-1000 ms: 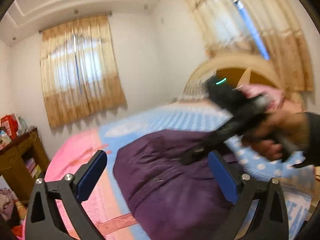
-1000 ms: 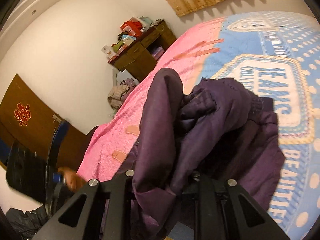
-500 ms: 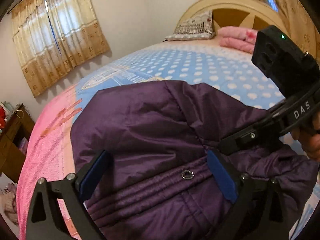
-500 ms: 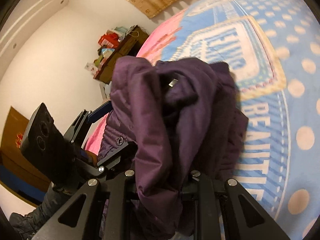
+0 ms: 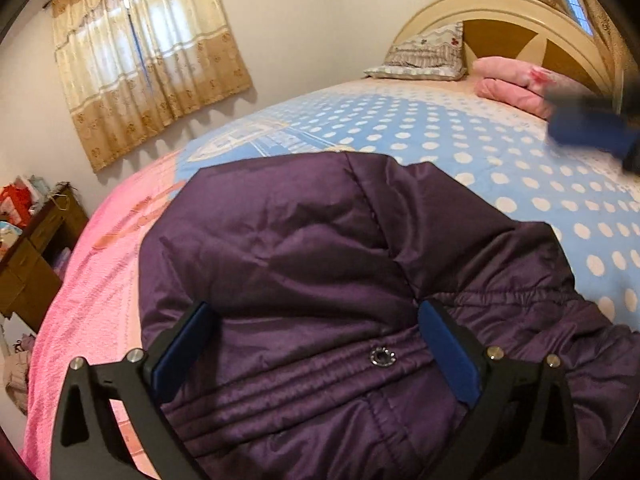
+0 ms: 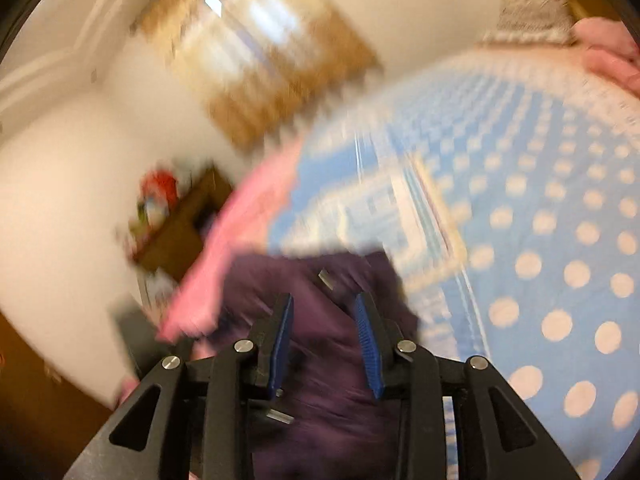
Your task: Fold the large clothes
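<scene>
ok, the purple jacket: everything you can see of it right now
The purple jacket is a dark, slightly shiny quilted garment, puffy, with stitched seams, a gathered elastic band and a metal snap. It lies in a folded mound on the bed, over both the pink and the blue dotted areas of the bedspread. The left gripper is open, its blue-padded fingers straddling the near edge. The right gripper is open above it, in a blurred view.

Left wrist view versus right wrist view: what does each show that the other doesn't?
Only the left wrist view shows the snap button, the wooden headboard and the open left claw over the purple jacket. Only the right, badly blurred, shows its own right claw, open and empty. Both share the jacket, dotted blue bedspread, curtains, pillow and wooden cabinet.
</scene>
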`<state>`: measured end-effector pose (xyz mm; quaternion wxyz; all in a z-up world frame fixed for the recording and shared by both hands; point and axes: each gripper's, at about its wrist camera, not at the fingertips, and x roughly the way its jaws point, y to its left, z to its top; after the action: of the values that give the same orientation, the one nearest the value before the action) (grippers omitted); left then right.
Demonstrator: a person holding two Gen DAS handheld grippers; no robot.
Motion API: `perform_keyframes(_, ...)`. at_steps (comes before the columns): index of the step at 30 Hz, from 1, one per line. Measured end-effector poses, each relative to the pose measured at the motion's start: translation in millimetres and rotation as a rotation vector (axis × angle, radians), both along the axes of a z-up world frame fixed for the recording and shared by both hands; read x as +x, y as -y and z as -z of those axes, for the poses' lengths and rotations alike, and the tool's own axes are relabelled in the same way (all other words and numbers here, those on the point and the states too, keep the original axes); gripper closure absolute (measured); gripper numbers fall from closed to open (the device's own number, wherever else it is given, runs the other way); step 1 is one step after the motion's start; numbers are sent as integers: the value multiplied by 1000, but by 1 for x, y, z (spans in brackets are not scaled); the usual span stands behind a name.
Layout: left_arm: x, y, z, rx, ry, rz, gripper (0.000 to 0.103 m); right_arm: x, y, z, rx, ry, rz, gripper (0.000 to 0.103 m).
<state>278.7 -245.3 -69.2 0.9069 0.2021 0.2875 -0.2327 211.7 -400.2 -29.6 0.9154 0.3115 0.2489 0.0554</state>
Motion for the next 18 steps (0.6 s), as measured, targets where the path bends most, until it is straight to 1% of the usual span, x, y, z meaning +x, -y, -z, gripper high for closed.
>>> perform_keyframes(1, -2, -1, 0, -3, 14, -12, 0, -1, -8, -6, 39, 46, 4, 39)
perform_keyframes(2, -5, -1, 0, -9, 20, -17, 0, 6, -17, -10, 71, 85, 8, 22)
perform_keyframes(3, -5, -4, -1, -23, 25, -25, 0, 9, -24, -10, 83, 105, 11, 21)
perform_keyframes(4, -7, -10, -2, -51, 33, -43, 0, 19, -35, -5, 89, 101, 8, 21)
perform_keyframes(6, -8, -17, -5, -83, 23, -45, 0, 35, -43, 10, 101, 63, -18, 21)
perform_keyframes(7, -7, -27, -8, -122, 10, -54, 0, 43, -44, 20, 103, 39, -13, 21)
perform_keyframes(9, -5, -48, -13, -199, -16, -90, 0, 52, -27, 45, 154, -20, 41, 21)
perform_keyframes(10, -1, -67, -16, -269, -52, -130, 0, 54, -20, 55, 175, -42, 43, 21)
perform_keyframes(11, 1, -80, -17, -321, -81, -159, 0, 58, -18, 64, 142, -69, 32, 21)
perform_keyframes(12, 3, -93, -18, -373, -104, -188, 0, 60, -19, 69, 65, -102, 20, 21)
perform_keyframes(13, 5, -106, -17, -398, -118, -226, 0, 62, -26, 75, -56, -139, 16, 21)
perform_keyframes(14, 7, -109, -15, -372, -130, -244, 0, 63, -32, 80, -124, -158, 24, 21)
perform_keyframes(16, 9, -106, -6, -333, -151, -223, 0, 64, -36, 87, -206, -175, 25, 21)
perform_keyframes(18, 9, -98, 3, -290, -148, -226, 0, 64, -33, 92, -234, -172, 51, 21)
